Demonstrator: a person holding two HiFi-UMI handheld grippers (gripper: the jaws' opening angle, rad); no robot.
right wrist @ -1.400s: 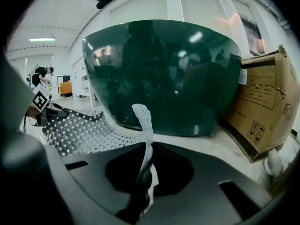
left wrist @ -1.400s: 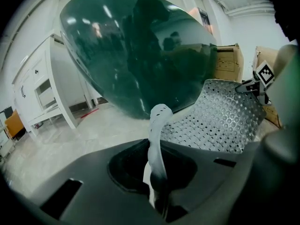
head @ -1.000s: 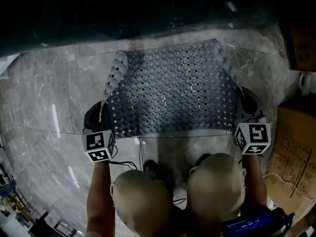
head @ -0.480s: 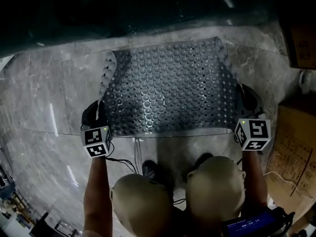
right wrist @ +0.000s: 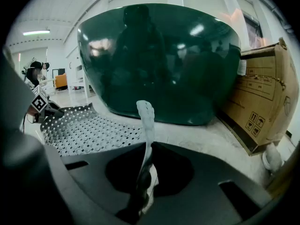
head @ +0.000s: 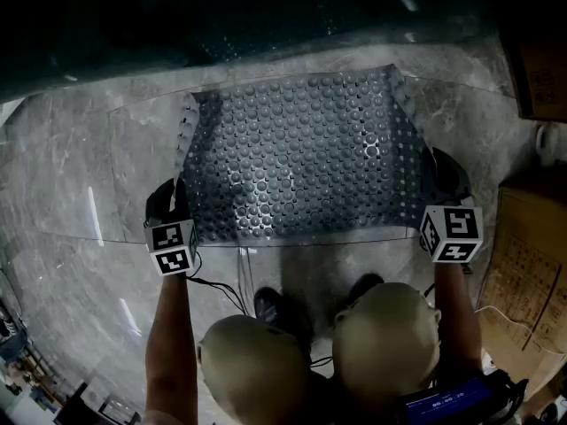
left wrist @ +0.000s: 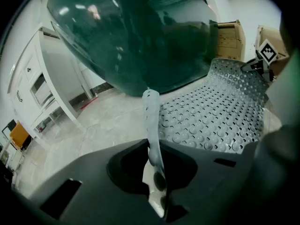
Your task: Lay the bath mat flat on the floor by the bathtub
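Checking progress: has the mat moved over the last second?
Yes. The mat has flattened downward toward the floor, its far edge slightly closer to the bathtub.

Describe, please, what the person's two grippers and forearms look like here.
The left gripper and right gripper have dark, rounded bodies, each carrying a white cube with black square markers. A thin black cable trails from the left one. Both forearms are bare, without sleeves.
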